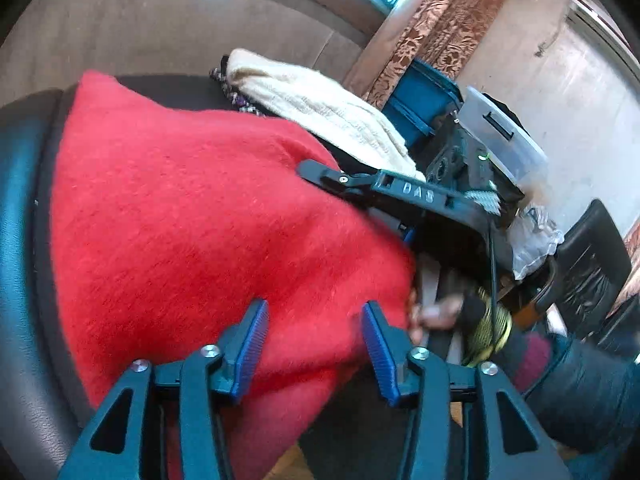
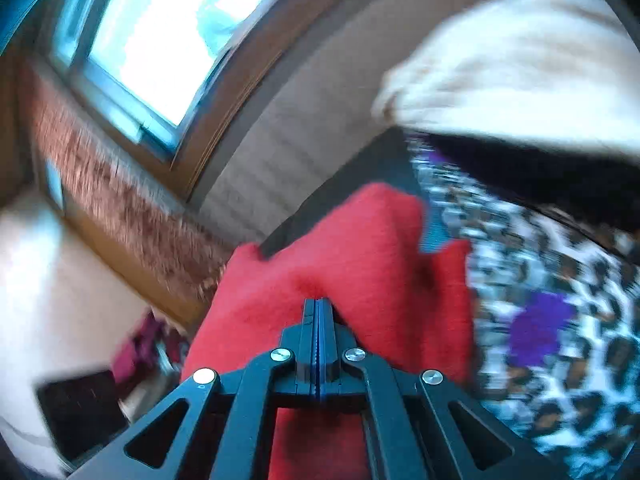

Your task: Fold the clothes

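the right gripper point(image 2: 318, 304) is pinching the red knit point(image 1: 192, 208), its jaws together on the cloth; the left gripper point(image 1: 314, 348) is hovering with jaws apart straddling the near edge.

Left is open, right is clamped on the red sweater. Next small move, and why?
Probably close the left gripper on the red sweater. Its jaws stand open with the fabric between them, while the right gripper is shut on the same sweater, so only one side is held.
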The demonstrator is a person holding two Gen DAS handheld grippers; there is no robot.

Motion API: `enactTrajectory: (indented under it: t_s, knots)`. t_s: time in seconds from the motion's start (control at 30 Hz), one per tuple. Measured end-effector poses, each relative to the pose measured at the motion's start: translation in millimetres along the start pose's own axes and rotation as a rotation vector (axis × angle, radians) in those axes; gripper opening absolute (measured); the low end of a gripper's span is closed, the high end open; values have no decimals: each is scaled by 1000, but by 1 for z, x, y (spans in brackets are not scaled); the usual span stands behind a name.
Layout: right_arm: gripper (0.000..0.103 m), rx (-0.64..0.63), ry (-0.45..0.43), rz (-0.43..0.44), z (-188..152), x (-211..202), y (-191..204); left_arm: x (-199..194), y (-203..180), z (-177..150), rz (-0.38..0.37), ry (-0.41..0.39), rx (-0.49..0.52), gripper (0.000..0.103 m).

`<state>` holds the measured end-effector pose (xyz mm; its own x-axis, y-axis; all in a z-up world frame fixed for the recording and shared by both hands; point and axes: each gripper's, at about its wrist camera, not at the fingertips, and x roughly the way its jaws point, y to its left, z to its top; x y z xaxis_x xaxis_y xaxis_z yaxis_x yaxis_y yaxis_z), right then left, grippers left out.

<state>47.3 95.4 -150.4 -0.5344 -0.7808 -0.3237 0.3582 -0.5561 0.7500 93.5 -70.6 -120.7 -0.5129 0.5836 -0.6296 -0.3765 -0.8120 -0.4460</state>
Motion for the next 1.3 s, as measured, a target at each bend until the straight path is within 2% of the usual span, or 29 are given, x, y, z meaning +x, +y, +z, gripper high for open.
enactTrajectory:
  t_s: [0.2, 0.33, 0.37, 0.4, 0.43, 0.5, 0.53, 0.7, 0.8, 0.83, 0.87, 0.9, 1.0, 1.03, 1.2, 1.3]
  knots:
    - [0, -65, 46, -54, 7, 8, 12, -17, 2, 6, 3, -24, -40, 46]
    - [0, -95, 99, -124, 16, 8, 22, -51, 15, 33, 53, -131, -57, 50]
    - [0, -146, 107, -139, 16, 9, 33, -60, 24, 43, 77, -164, -70, 51]
    - [6, -198, 115, -154, 16, 11, 45, -68, 34, 53, 101, -196, -82, 51]
    - [8, -249, 123, -169, 16, 12, 56, -71, 41, 61, 117, -208, -94, 51]
    - [22, -351, 138, -198, 17, 15, 79, -72, 61, 82, 130, -221, -118, 51]
    - [25, -403, 146, -212, 17, 17, 91, -73, 70, 93, 136, -226, -129, 51]
    - [45, -658, 185, -284, 18, 24, 148, -32, 92, 131, 158, -147, -114, 51]
    - [53, -687, 261, -328, -7, 32, 128, 4, 95, 134, 198, -61, -73, 51]
    - [53, -691, 258, -332, -18, 29, 116, 17, 94, 132, 215, -26, -64, 51]
    - [53, -697, 250, -334, -29, 26, 103, 27, 93, 130, 243, -16, -49, 51]
    - [53, -734, 164, -304, -40, 12, 97, 36, 91, 127, 271, -6, -34, 50]
    - [53, -804, 69, -323, -57, 5, 89, 64, 87, 119, 352, 24, 11, 52]
    - [53, -823, 39, -329, -61, 4, 87, 65, 87, 120, 355, 24, 5, 52]
    - [55, -838, 14, -315, -60, 5, 88, 70, 89, 125, 379, 17, -4, 51]
    - [56, -801, 28, -311, -54, 3, 90, 67, 86, 125, 395, 15, -1, 51]
